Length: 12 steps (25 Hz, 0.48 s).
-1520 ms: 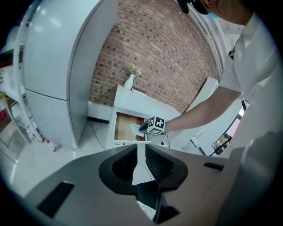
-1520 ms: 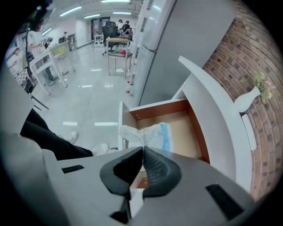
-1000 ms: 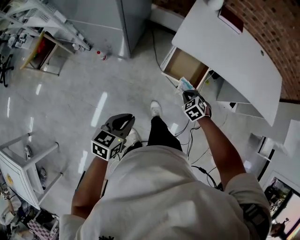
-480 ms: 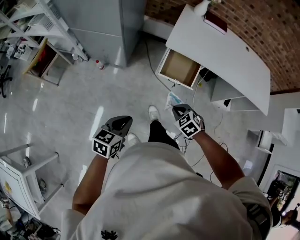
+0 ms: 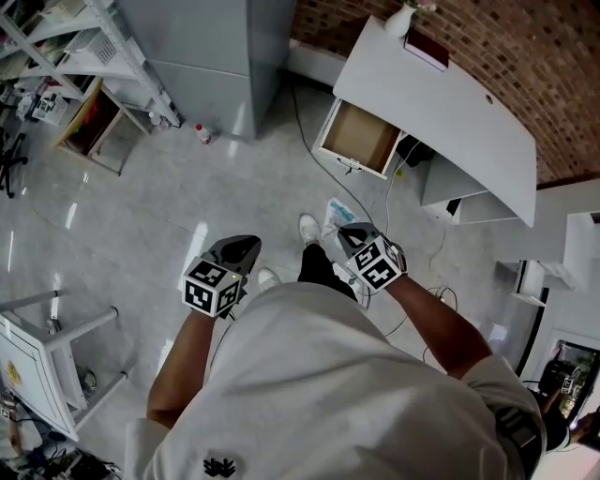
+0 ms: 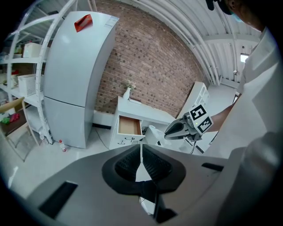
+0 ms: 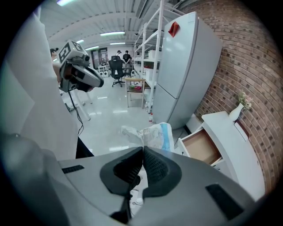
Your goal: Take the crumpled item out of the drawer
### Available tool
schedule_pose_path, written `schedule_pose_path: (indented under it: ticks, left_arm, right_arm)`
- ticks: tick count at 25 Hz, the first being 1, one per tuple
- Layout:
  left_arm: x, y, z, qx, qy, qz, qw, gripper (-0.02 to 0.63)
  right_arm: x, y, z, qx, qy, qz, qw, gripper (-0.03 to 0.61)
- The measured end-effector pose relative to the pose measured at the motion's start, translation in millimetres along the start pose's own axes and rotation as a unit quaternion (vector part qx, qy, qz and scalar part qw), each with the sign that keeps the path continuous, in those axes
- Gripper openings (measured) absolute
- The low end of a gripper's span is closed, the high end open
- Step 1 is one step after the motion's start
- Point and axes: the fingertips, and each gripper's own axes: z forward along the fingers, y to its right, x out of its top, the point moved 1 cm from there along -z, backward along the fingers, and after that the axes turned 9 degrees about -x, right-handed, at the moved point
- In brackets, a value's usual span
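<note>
The crumpled item (image 5: 339, 213), a white and blue plastic wrapper, hangs over the floor, pinched in my right gripper (image 5: 349, 232). In the right gripper view the wrapper (image 7: 152, 134) bulges out past the shut right gripper (image 7: 143, 148). The wooden drawer (image 5: 358, 138) of the white desk (image 5: 450, 112) stands pulled out, its inside bare, well ahead of the gripper. My left gripper (image 5: 246, 247) is held low at my left side, shut with nothing in it. The left gripper view looks past the left gripper (image 6: 141, 146) to the drawer (image 6: 129, 125) and the right gripper (image 6: 170, 131).
A grey fridge (image 5: 220, 56) stands left of the desk, with a small bottle (image 5: 202, 134) on the floor beside it. Shelving (image 5: 84, 66) fills the far left. Cables (image 5: 389, 192) trail below the drawer. A vase (image 5: 401, 17) and a book (image 5: 428, 52) rest on the desk. A white frame (image 5: 42, 342) is at lower left.
My right gripper has drawn back from the drawer's mouth toward my body with the crumpled item in it. The desk now lies farther off. The left gripper has barely moved.
</note>
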Motion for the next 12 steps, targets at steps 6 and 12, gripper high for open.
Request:
schedule_pose_path:
  ticks: [6, 12]
  left_arm:
    - [-10, 6, -12, 0.006, 0.006, -0.003, 1.0, 0.032]
    - [-14, 12, -21, 0.013, 0.014, -0.007, 0.9998, 0.032]
  right_arm:
    - [3, -16, -8, 0.005, 0.006, -0.008, 1.0, 0.029]
    - [8, -24, -15, 0.01, 0.012, -0.014, 1.0, 0.029]
